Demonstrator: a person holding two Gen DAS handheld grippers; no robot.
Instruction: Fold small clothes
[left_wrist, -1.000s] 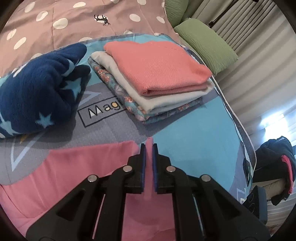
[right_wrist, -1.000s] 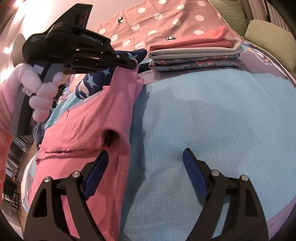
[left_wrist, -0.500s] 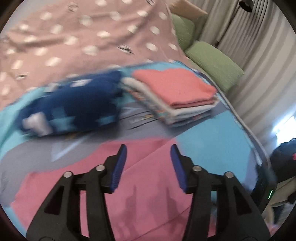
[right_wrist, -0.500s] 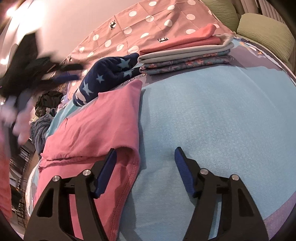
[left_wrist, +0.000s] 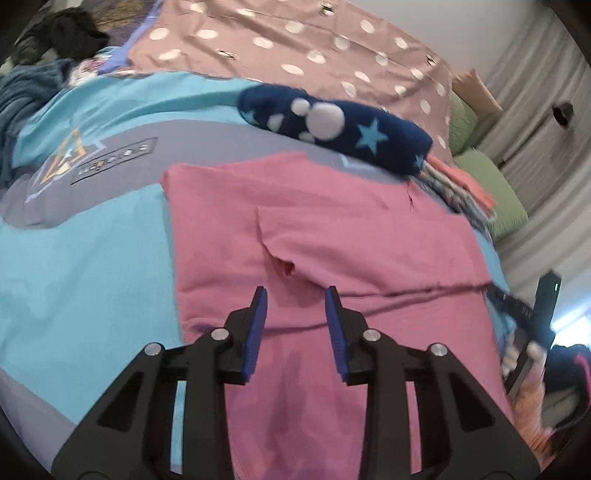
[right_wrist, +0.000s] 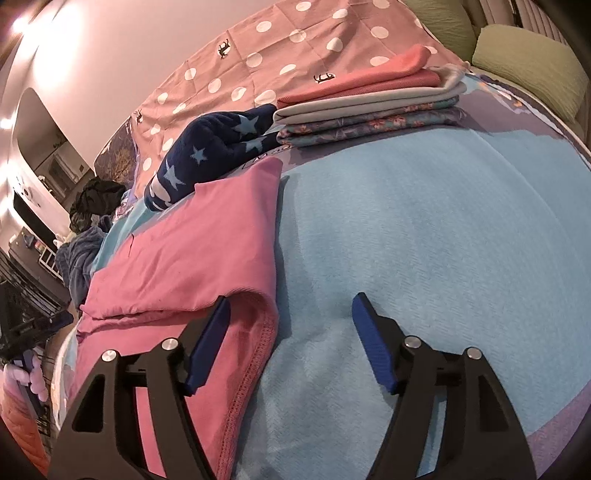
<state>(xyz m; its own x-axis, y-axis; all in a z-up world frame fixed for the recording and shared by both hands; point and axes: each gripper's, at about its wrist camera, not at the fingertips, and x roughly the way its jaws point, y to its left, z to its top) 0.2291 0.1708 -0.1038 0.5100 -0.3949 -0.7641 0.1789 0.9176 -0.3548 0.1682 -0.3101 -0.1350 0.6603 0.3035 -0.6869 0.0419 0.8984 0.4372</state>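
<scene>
Left gripper (left_wrist: 294, 295) released pink garment (left_wrist: 332, 236), fingers narrowing, empty above it; fold laid beside stack (right_wrist: 369, 107). Right gripper (right_wrist: 291, 306) fingers apart, empty.

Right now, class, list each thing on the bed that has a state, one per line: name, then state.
Pink garment: partly folded, lying flat on the blanket, not gripped.
Stack of clothes: folded, piled neatly.
Navy star garment: bunched up, unfolded.
Left gripper: open above the pink garment; its jaws have just been closing, nothing pinched.
Right gripper: open at the pink garment's hem, holding nothing; its jaws have just been opening.
</scene>
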